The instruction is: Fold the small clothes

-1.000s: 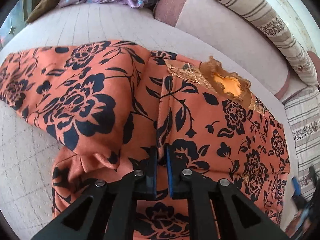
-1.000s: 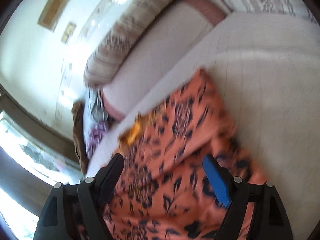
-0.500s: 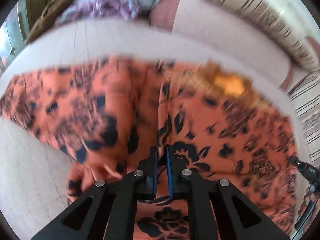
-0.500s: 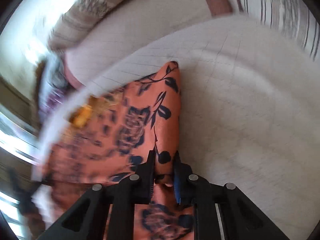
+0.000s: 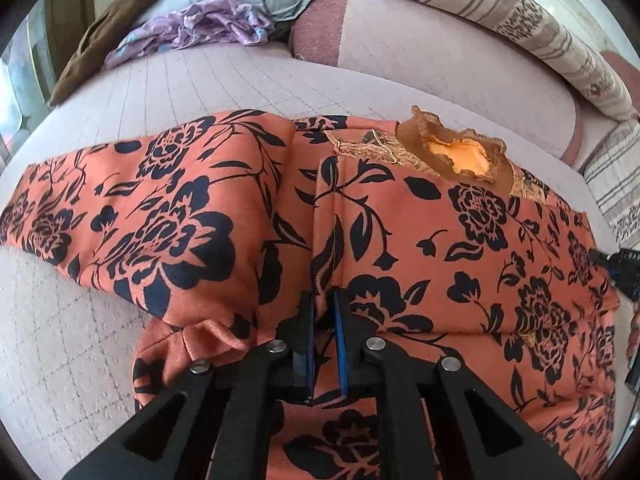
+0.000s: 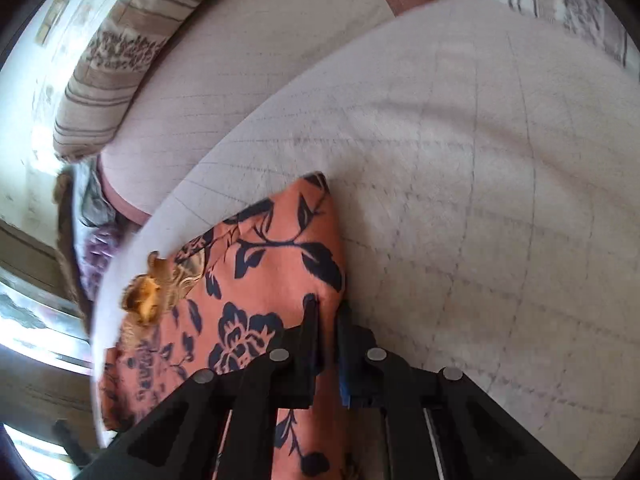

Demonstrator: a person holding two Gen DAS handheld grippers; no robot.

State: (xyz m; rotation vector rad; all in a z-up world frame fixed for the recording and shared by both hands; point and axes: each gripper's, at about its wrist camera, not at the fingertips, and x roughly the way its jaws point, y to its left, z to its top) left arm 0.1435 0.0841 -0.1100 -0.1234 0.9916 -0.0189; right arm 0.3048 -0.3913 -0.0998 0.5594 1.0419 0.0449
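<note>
1. Quilted pale bedding (image 5: 72, 360) carries the orange floral garment (image 5: 400, 220), spread across its middle; striped pillows (image 5: 540, 28) line the far right, and a heap of purple and grey clothes (image 5: 208, 28) sits at the far left.
2. Left tool (image 5: 323, 308) is closed on a fold of the garment along its centre seam, as it was a second ago; the blur of half a second back has gone and the cloth lies much the same.
3. Right tool (image 6: 328, 312), wide open over the cloth a second ago, is now clamped on the garment's right edge, near the pointed corner (image 6: 316, 184).
4. Only the left view shows the whole spread, the gathered neckline (image 5: 456, 152) with yellow lining and the left sleeve; the right tool just peeks in at its right rim.
5. Only the right view shows the bare bedding right of the garment and bright windows at far left.
</note>
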